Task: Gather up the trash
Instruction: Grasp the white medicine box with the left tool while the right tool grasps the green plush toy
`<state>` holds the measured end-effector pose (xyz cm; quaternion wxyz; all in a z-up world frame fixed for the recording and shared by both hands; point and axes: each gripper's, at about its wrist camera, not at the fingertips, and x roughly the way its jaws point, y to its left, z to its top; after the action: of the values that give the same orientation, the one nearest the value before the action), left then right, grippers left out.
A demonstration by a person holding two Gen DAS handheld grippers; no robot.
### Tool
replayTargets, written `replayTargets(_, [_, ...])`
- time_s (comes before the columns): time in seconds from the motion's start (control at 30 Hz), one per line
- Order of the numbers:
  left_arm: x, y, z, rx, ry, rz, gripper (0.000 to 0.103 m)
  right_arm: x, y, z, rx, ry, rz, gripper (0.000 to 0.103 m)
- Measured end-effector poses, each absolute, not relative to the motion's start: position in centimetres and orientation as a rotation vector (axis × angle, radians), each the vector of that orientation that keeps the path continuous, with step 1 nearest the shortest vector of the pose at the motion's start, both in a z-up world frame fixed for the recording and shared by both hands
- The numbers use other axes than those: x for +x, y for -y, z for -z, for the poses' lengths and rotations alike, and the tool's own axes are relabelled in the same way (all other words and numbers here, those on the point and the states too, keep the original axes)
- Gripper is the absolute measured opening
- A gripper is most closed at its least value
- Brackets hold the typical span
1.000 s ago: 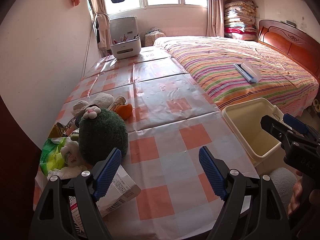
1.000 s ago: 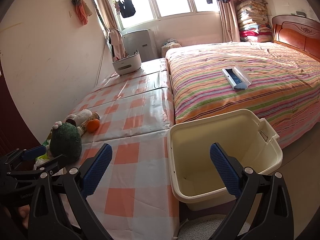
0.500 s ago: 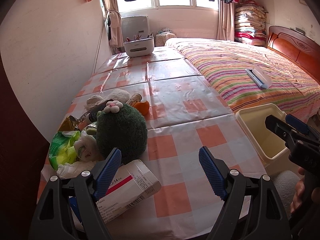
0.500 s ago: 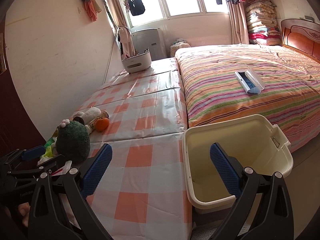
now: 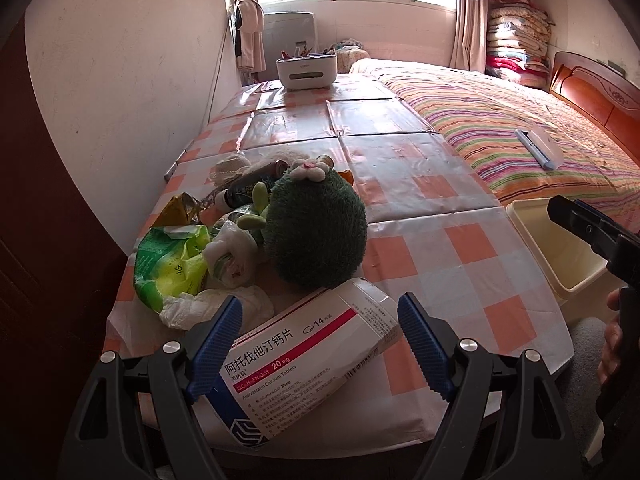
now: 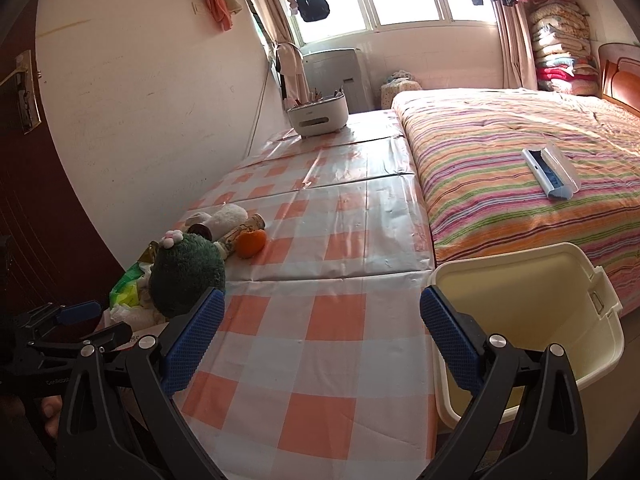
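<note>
A white and pink medicine box [image 5: 304, 356] lies at the table's near edge, between the fingers of my open left gripper [image 5: 320, 344], which do not touch it. Behind it sit crumpled white tissue [image 5: 208, 308], a green wrapper [image 5: 172, 264], a small plastic bag [image 5: 232, 256] and a gold wrapper [image 5: 176, 208]. A cream bin [image 6: 532, 312] stands on the floor right of the table, also seen as the bin [image 5: 560, 248]. My right gripper [image 6: 320, 340] hangs open over the table's near right part, holding nothing.
A dark green plush toy [image 5: 316, 232] stands amid the trash, with a tangerine [image 6: 250, 242], a can [image 5: 256, 182] and a white plush behind it. A white organiser [image 5: 306, 72] sits at the table's far end. The striped bed [image 6: 520, 168] carries a white-blue case [image 6: 552, 172].
My left gripper has swung left and closer to the trash pile, so the medicine box now lies between its fingers. The right gripper's view has shifted left, away from the bin.
</note>
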<state>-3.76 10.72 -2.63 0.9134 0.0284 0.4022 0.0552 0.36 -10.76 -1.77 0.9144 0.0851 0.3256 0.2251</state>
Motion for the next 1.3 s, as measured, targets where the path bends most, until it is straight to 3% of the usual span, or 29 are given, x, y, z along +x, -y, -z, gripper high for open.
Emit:
replayTargets(0.5, [-2.8, -11.3, 5.2, 0.167, -0.959, 0.152, 0.078, 5.9, -1.4, 2.3, 0.159, -0.888, -0.918, 0.097])
replayTargets(1.1, [-1.4, -11.6, 8.1, 0.239, -1.013, 0.165, 0.078, 11.3, -8.8, 7.2, 0.184, -1.127, -0.961, 0.097])
replayTargets(1.17, [-1.4, -11.7, 8.3, 0.246, -1.007, 0.162, 0.078, 11.3, -9.4, 7.4, 0.143, -1.123, -0.962, 0.096])
replayTargets(1.3, [-1.0, -12.5, 8.7, 0.2, -1.006, 0.144, 0.078, 11.7, -9.3, 7.8, 0.17, -1.125, -0.979, 0.079])
